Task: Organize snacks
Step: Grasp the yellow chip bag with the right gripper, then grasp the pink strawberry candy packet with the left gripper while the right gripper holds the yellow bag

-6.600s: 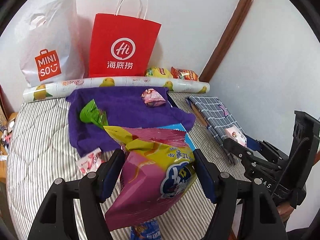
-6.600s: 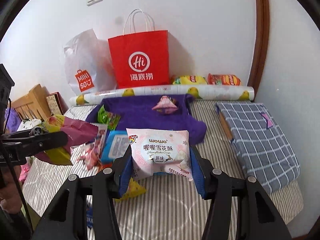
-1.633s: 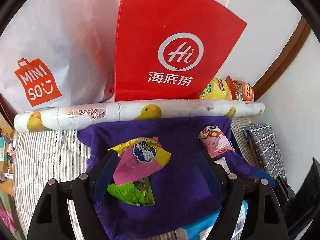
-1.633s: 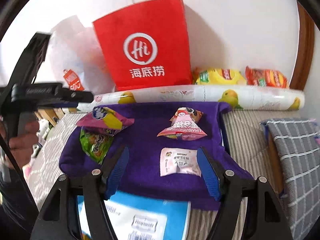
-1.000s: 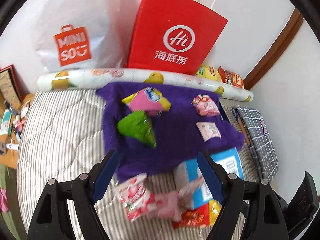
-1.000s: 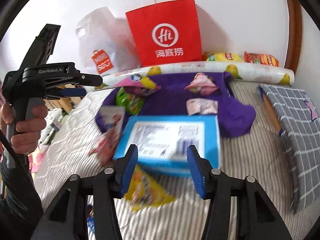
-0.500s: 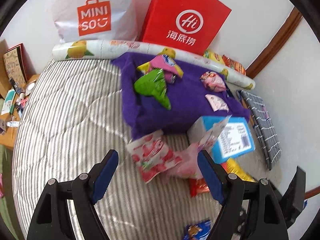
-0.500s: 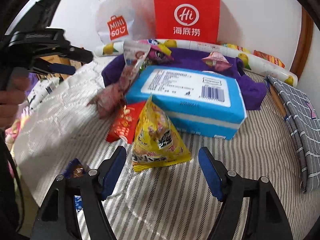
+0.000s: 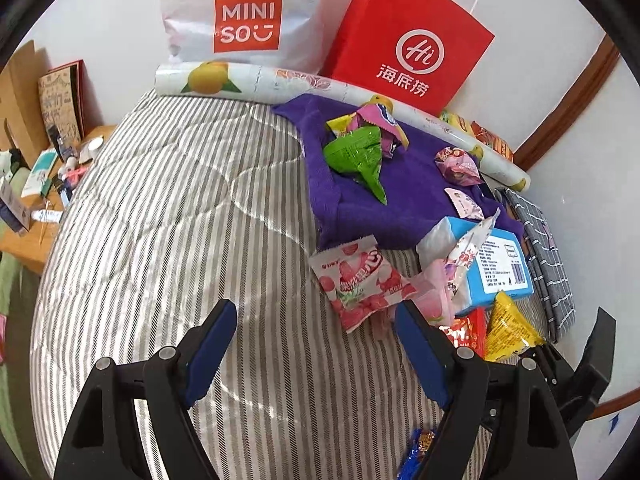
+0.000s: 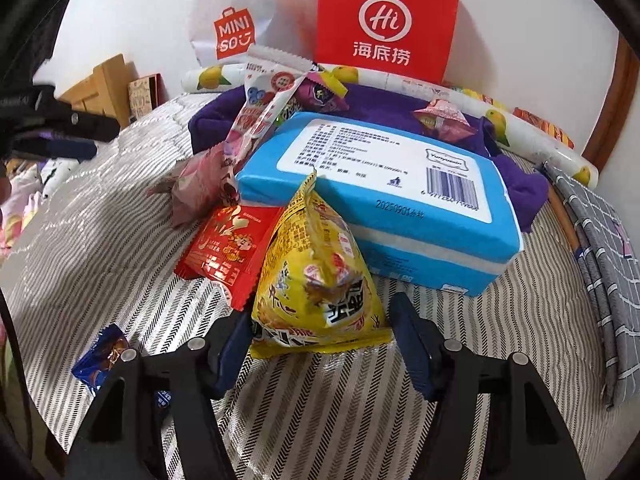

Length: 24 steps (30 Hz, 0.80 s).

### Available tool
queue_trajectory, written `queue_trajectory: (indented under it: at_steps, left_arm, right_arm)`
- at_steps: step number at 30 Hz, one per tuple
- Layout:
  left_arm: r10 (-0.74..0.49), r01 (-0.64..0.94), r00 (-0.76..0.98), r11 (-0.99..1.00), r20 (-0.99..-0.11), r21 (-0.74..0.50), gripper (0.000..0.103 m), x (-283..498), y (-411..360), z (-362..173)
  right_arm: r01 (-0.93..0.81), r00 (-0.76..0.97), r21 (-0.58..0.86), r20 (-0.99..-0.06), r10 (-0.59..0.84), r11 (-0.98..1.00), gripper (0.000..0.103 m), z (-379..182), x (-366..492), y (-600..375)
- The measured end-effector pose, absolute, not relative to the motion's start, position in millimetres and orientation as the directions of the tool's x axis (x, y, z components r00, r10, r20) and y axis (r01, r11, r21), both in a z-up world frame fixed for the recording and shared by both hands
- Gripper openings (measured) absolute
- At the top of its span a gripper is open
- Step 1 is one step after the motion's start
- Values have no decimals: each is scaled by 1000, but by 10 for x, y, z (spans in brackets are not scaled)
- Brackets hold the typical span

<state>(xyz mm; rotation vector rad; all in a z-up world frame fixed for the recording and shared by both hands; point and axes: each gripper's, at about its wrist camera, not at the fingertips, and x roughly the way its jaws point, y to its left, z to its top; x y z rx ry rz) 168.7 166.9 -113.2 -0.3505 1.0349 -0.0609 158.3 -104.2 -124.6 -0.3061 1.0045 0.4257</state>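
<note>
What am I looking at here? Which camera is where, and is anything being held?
There is no robot: a person carries a hand-held claw in each hand, and each claw has a wide-angle camera looking along its two fingers. One picture is from the left claw, the other from the right claw. Both look down at a striped bed. Some snacks already lie on a purple cloth, and a loose pile sits around a blue pack. The left claw is open and empty. The right claw's jaws have just been closing around a yellow snack bag that sits on the bed. Whether they press on it yet is not clear.
</note>
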Motion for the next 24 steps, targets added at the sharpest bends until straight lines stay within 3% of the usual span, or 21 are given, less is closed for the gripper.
queue_trajectory:
  at_steps: [9,17,24]
  left_arm:
    - [-240,-93,492,941,-837,-325,80,1811,1391,-1275]
    - [-291,-213,454,882,-842,-420,80,2110,1404,-1509]
    - [-247,-233,444,896,-861,-378,80,2286,1335,-1593]
  right_arm:
    - [-439,514,-48,-832,207,897,64,-1043,1432,-1471]
    - [-381,566,-61,-805,180,923,64,-955,1544,-1824]
    - [-390,553,-66,-814,177,919,64,-1058,1563,-1791]
